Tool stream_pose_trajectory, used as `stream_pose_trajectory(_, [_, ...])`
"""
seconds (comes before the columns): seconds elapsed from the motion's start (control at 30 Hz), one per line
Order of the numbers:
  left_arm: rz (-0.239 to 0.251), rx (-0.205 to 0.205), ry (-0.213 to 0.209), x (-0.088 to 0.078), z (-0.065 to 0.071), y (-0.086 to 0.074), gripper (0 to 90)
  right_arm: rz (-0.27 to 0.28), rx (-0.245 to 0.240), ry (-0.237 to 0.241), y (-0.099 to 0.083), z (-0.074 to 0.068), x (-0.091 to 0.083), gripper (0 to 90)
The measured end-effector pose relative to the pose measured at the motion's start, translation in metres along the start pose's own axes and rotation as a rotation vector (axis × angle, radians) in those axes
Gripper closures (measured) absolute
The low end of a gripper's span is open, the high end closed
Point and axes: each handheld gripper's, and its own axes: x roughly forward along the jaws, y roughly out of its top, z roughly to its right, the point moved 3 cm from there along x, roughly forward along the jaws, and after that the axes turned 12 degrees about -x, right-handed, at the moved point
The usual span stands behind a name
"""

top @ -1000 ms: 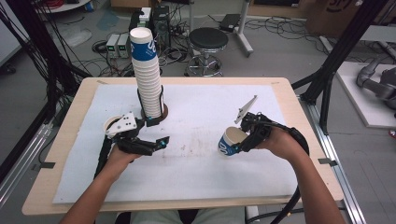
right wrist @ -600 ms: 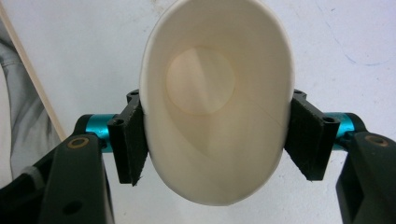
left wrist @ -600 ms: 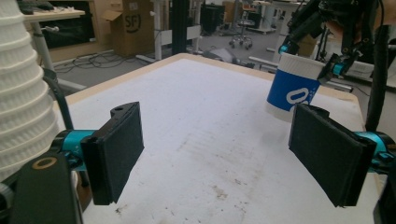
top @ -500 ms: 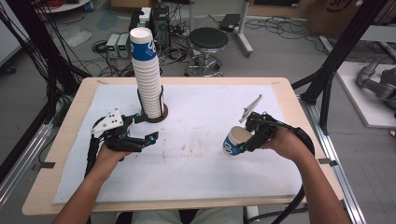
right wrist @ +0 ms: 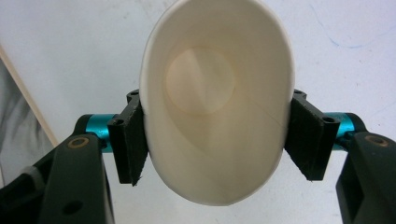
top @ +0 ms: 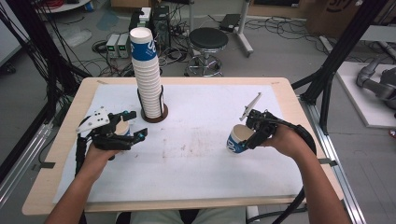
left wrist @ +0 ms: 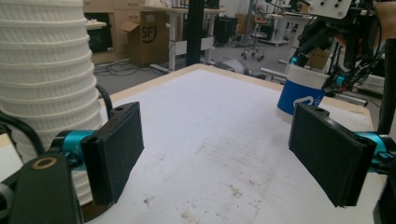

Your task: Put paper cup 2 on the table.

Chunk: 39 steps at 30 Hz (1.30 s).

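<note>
A tall stack of white and blue paper cups stands in a black holder at the back left of the white sheet; it is also at the left edge of the left gripper view. My left gripper hovers just left of the holder, open, with nothing between its pads. A single cup's rim shows right behind its jaws. My right gripper is shut on a blue and white paper cup, tilted above the sheet. Both pads squeeze its mouth into an oval. That cup also appears far off.
The white sheet covers most of the wooden table. Beyond the far edge are a round stool, boxes and cables on the floor. Black frame posts stand by the table's right corner.
My left hand has moved left and slightly away from me, staying open. The right hand and its cup have kept still.
</note>
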Motion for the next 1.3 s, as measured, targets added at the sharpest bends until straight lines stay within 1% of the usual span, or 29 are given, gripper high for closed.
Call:
stream_pose_trajectory(0.07, [0.006, 0.003, 0.010, -0.006, -0.002, 0.001, 17.8, -0.023, -0.010, 0.000, 0.001, 0.002, 0.001, 31.9])
stream_pose_trajectory(0.13, [0.015, 0.001, 0.022, -0.012, -0.004, 0.002, 17.8, -0.044, -0.005, -0.006, 0.003, 0.004, 0.002, 31.9])
stream_pose_trajectory(0.33, [0.041, -0.017, 0.064, -0.031, -0.012, 0.002, 17.8, -0.109, -0.005, -0.007, 0.004, 0.014, 0.010, 31.7])
stream_pose_trajectory(0.4, [0.051, -0.023, 0.078, -0.038, -0.015, 0.001, 17.8, -0.123, 0.001, 0.001, 0.006, 0.016, 0.013, 31.7])
stream_pose_trajectory(0.47, [0.055, -0.026, 0.093, -0.043, -0.019, 0.001, 17.8, -0.149, 0.008, 0.008, 0.007, 0.018, 0.017, 31.7])
stream_pose_trajectory(0.5, [0.057, -0.028, 0.101, -0.046, -0.020, 0.000, 17.8, -0.166, 0.001, 0.003, 0.008, 0.020, 0.019, 31.7])
stream_pose_trajectory(0.6, [0.061, -0.032, 0.120, -0.052, -0.025, -0.001, 17.8, -0.186, 0.006, 0.009, 0.009, 0.022, 0.024, 31.5])
stream_pose_trajectory(0.77, [0.047, -0.034, 0.136, -0.056, -0.029, -0.006, 17.8, -0.207, 0.008, 0.023, 0.010, 0.023, 0.029, 31.1])
stream_pose_trajectory(0.87, [0.049, -0.039, 0.142, -0.057, -0.031, -0.008, 17.8, -0.217, 0.004, 0.030, 0.011, 0.022, 0.032, 31.0])
stream_pose_trajectory(0.9, [0.049, -0.040, 0.143, -0.057, -0.031, -0.009, 17.8, -0.216, 0.010, 0.031, 0.011, 0.021, 0.033, 31.0])
stream_pose_trajectory(0.93, [0.050, -0.043, 0.143, -0.057, -0.031, -0.009, 17.8, -0.221, 0.000, 0.027, 0.011, 0.022, 0.033, 31.1])
stream_pose_trajectory(0.97, [0.049, -0.044, 0.145, -0.057, -0.032, -0.010, 17.8, -0.214, 0.001, 0.028, 0.011, 0.021, 0.034, 31.1])
stream_pose_trajectory(1.03, [0.047, -0.045, 0.147, -0.057, -0.033, -0.011, 17.8, -0.220, -0.003, 0.032, 0.011, 0.020, 0.033, 31.1])
stream_pose_trajectory(1.2, [0.046, -0.053, 0.150, -0.057, -0.034, -0.013, 17.8, -0.224, 0.015, 0.042, 0.003, 0.020, 0.030, 31.1])
stream_pose_trajectory(1.23, [0.047, -0.053, 0.150, -0.057, -0.034, -0.013, 17.8, -0.237, 0.015, 0.046, 0.001, 0.020, 0.030, 31.1])
stream_pose_trajectory(1.3, [0.048, -0.052, 0.153, -0.057, -0.035, -0.013, 17.8, -0.244, 0.021, 0.052, -0.003, 0.020, 0.032, 31.1])
